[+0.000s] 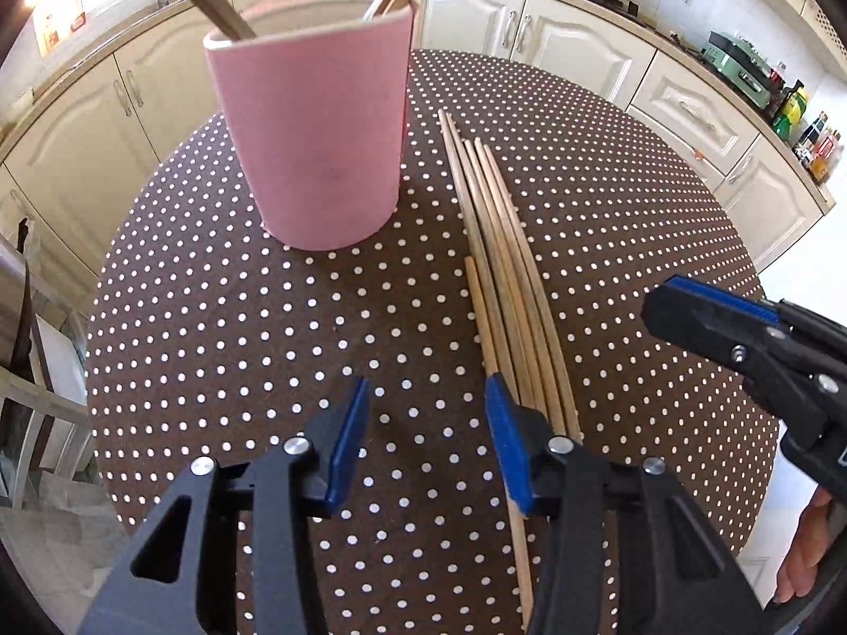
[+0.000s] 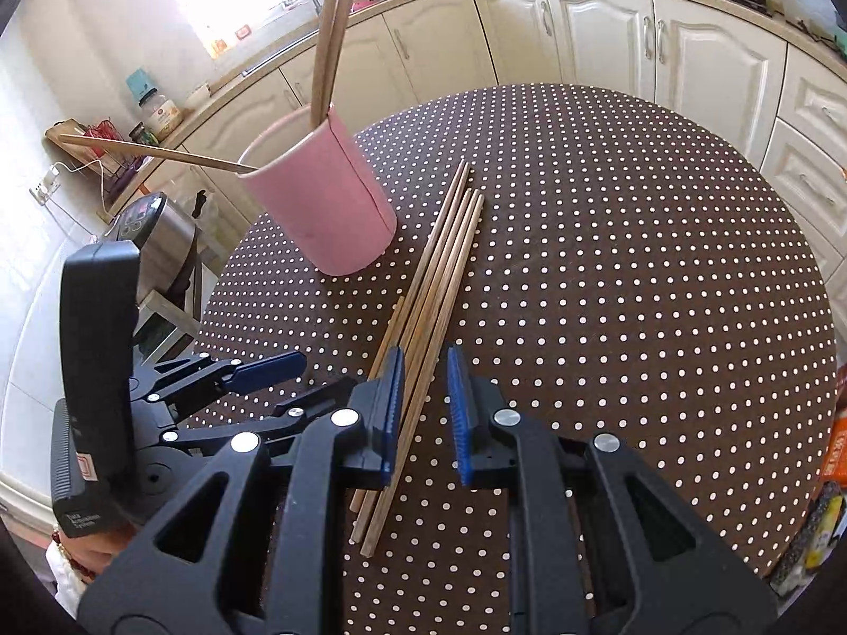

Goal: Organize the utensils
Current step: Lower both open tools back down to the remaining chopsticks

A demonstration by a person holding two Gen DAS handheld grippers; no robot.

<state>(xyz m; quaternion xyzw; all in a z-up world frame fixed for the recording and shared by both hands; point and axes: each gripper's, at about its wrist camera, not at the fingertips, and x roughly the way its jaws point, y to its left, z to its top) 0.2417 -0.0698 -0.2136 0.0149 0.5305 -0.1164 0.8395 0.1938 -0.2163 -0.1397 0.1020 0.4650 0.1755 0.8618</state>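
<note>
Six or so wooden chopsticks (image 1: pixel 503 275) lie in a tight bundle on the polka-dot bench (image 1: pixel 264 344), just right of the pink cup (image 1: pixel 312 137), which already has a few chopsticks (image 2: pixel 331 37) standing in it. Left hand-held gripper (image 1: pixel 429 423) is low over the bench w/ jaws apart, nothing between them, its right pad touching the near end of the bundle. Right hand-held gripper (image 2: pixel 423 397) has jaws only narrowly apart, a chopstick or two in the gap by the left pad, but no squeeze visible.
</note>
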